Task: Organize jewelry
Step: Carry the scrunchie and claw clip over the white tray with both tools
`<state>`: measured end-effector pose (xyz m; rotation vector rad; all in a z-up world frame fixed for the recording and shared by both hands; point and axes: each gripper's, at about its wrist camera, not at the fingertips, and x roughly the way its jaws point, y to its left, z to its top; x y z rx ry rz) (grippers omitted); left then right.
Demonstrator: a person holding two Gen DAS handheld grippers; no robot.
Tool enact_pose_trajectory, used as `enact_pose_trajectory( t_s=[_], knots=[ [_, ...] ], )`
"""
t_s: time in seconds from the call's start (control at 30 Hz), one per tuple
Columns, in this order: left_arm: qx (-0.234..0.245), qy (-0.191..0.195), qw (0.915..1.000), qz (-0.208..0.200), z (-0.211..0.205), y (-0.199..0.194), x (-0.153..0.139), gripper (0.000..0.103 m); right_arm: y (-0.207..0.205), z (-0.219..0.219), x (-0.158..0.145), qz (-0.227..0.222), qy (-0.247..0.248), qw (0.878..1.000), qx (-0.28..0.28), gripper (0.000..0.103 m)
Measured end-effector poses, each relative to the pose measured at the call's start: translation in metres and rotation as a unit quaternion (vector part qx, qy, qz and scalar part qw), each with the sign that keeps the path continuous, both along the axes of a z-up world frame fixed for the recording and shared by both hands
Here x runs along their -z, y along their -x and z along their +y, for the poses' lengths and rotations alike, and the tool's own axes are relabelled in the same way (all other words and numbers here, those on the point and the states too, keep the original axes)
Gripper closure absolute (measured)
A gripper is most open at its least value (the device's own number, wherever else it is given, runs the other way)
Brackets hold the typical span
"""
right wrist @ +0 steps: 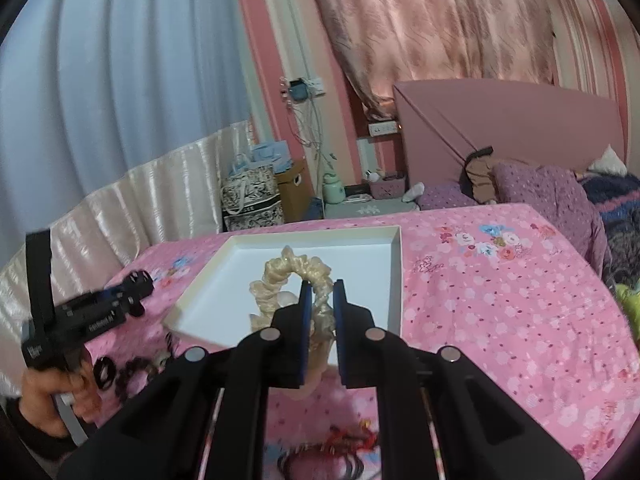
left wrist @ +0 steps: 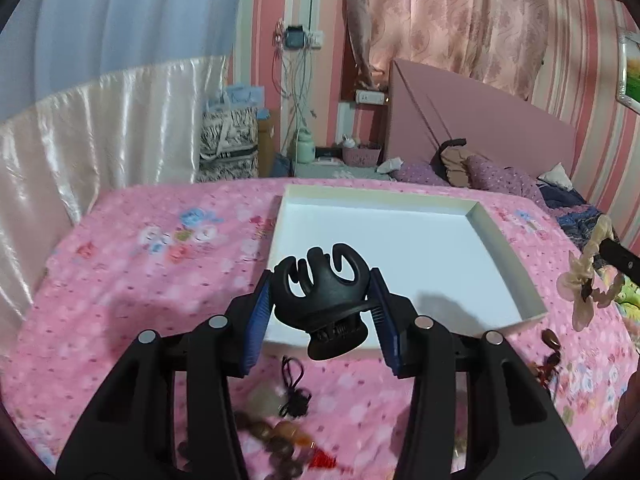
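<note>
Two handheld grippers hover above a bed (left wrist: pixel 132 288) covered in a pink floral sheet; a shallow white tray (left wrist: pixel 508 256) lies on the sheet ahead of both. The left gripper (left wrist: pixel 322 300) has its blue-padded fingers (left wrist: pixel 256 320) partly open and pressed against both sides of a black claw hair clip (left wrist: pixel 324 304), lifted over the tray's near edge. The right gripper (right wrist: pixel 322 312) has its fingers (right wrist: pixel 306 320) nearly closed, pinching a cream ruffled scrunchie (right wrist: pixel 288 272) that loops out over the tray's white floor. On the sheet nearer than the tray lie loose pieces: brown beads (left wrist: pixel 276 436), a thin black cord (left wrist: pixel 294 384), something red (right wrist: pixel 352 436); blur hides their detail. A hand (right wrist: pixel 60 396) grips the left gripper's handle.
</note>
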<state>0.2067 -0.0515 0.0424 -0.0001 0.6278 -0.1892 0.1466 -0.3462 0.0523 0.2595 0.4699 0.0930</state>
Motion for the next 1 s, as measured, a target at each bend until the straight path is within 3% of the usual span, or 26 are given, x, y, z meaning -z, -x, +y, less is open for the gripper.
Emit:
enact_pose_trajectory(
  t_s=[0.1,0.3,0.43,0.63,0.8,1.0],
  knots=[
    [-0.005,-0.024,0.9994,0.023,-0.011,-0.023,0.017,0.056,-0.029,-0.006,0.012,0.019,-0.006,1.000,0.004,0.093],
    [-0.003,-0.036,0.9988,0.034,-0.031,-0.052,0.032,0.056,-0.069,-0.013,0.042,0.046,0.007,0.998,0.030,0.093],
    [-0.010,-0.034,0.9981,0.049,-0.039,-0.063,0.044,0.056,-0.080,-0.011,0.061,0.072,0.007,0.997,0.027,0.093],
    [-0.012,-0.045,0.9972,0.058,-0.050,-0.065,0.062,0.056,-0.094,0.005,0.085,0.105,0.046,0.993,0.003,0.093],
    [-0.011,-0.069,0.9952,0.069,-0.059,-0.070,0.081,0.056,-0.098,0.007,0.092,0.121,0.069,0.990,0.000,0.093],
    [-0.019,-0.062,0.9954,0.070,-0.055,-0.071,0.082,0.056,-0.104,0.011,0.102,0.137,0.083,0.987,-0.004,0.093]
  ],
)
